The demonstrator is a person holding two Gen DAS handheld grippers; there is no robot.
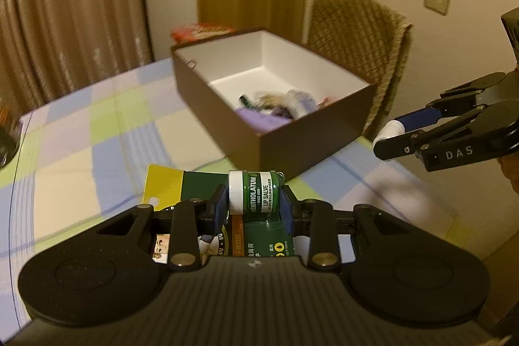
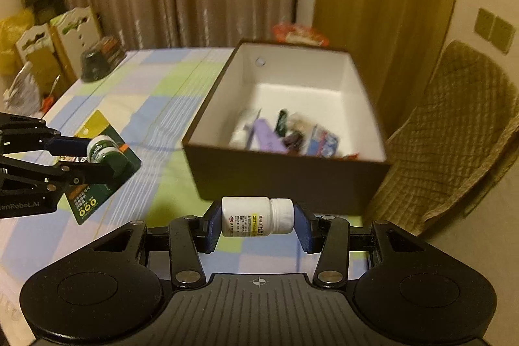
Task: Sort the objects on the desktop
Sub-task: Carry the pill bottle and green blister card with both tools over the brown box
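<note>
The left tongs [image 1: 253,200] gripped a green lip-salve jar on its green-and-yellow card [image 1: 253,196]; the right tongs [image 2: 258,221] clamped a white plastic pill bottle [image 2: 256,217]. Both hung above the checked worktop [image 1: 97,132], near the brown open cardboard box [image 2: 292,177].

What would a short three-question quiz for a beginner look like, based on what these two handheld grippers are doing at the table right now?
1. True or false: the left gripper holds nothing.
2. What does the right gripper grip: A white pill bottle, B spoon, C cup?
3. Fill in: the open brown box already holds several small ____.

Key:
1. False; it clamps a green lip salve jar on its card.
2. A.
3. Items.
</note>
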